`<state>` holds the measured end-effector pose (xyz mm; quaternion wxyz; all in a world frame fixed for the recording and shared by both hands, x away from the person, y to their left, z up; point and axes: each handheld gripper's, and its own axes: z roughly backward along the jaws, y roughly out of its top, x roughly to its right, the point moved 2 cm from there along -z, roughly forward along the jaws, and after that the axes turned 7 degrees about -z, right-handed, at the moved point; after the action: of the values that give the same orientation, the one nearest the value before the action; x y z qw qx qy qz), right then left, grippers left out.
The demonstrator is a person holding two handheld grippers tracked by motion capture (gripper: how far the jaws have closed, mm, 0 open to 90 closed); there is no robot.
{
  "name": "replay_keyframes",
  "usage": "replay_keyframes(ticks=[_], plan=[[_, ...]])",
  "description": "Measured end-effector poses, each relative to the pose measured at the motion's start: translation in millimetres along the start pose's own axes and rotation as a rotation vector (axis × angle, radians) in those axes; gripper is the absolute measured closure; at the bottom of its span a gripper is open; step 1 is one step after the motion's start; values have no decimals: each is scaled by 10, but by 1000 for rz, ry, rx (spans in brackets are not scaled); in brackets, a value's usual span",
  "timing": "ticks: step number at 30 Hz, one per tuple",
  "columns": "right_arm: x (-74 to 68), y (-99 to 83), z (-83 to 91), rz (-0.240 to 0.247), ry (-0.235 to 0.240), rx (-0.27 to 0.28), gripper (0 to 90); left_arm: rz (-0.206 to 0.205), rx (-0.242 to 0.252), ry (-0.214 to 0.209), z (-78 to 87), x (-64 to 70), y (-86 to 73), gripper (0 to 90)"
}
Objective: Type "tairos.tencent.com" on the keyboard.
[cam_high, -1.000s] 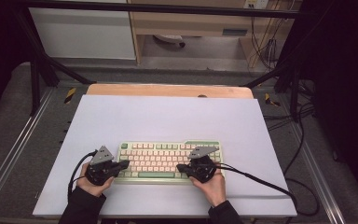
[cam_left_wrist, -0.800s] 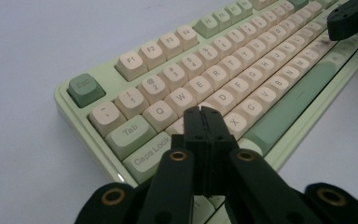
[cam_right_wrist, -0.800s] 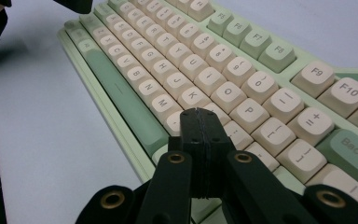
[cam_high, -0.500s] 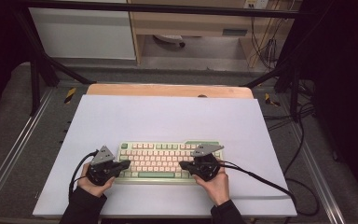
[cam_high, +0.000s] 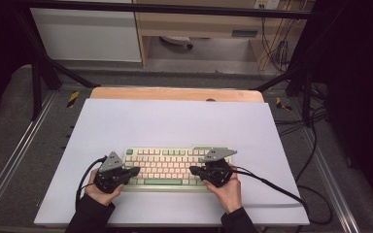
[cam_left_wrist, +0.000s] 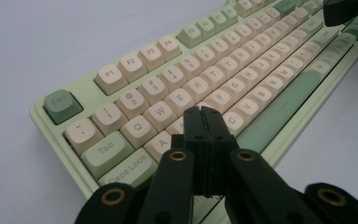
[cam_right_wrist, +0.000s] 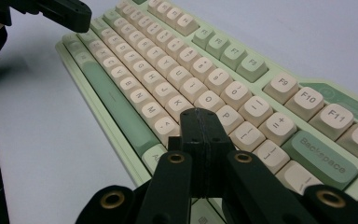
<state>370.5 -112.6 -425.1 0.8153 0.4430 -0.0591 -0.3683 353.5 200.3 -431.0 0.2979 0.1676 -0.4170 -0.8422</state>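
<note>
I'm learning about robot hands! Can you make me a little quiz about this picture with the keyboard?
1. True or false: the left gripper has its jaws pressed together.
2. What colour is the Esc key on the keyboard? A red, B green, C black.
3. Which big green key lies near the right gripper?

Key: 1 true. 2 B. 3 Backspace.
</note>
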Motion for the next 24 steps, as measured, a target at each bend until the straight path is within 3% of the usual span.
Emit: replay_keyframes(ticks=[24], plan=[[8,2,10,-3,3,0,900,-30,-29,-34,-258,207,94,900]])
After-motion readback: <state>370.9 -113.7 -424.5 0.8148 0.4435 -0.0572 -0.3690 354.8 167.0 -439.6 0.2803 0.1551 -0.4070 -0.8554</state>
